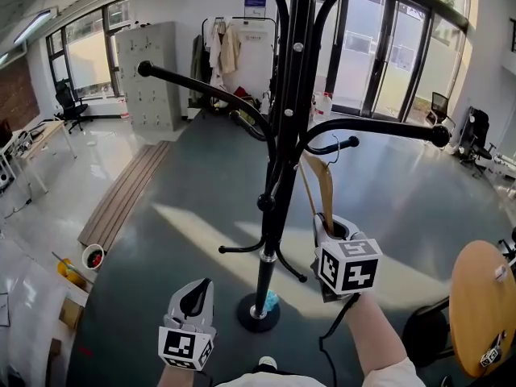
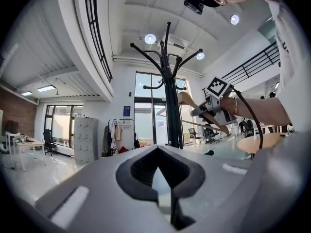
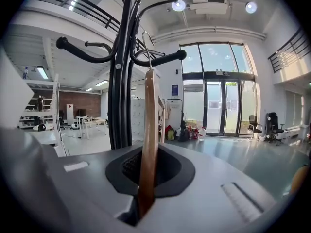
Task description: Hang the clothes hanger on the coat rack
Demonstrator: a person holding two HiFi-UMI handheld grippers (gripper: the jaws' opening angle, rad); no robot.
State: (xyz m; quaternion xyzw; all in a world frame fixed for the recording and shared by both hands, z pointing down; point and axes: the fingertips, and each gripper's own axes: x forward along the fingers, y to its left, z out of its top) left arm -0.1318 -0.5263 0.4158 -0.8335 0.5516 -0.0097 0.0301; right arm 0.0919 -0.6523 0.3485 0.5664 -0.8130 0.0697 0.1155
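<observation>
Wooden hanger (image 1: pixel 323 185) held up against the coat rack (image 1: pixel 282 135).
The left gripper (image 1: pixel 192 298) hung low, left of the rack's pole, jaws together on nothing. The right gripper (image 1: pixel 332 229) was clamped on the hanger's lower end, the wood rising just right of the pole. Its wire hook (image 3: pixel 145 39) sat at a short knobbed arm (image 1: pixel 332 146), perhaps touching it.

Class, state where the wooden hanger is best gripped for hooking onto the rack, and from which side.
Grip the hanger by its wooden arm, from below, as the right gripper does. The flat wood fits between the jaws, and the wire hook is left free on top, by the rack.
</observation>
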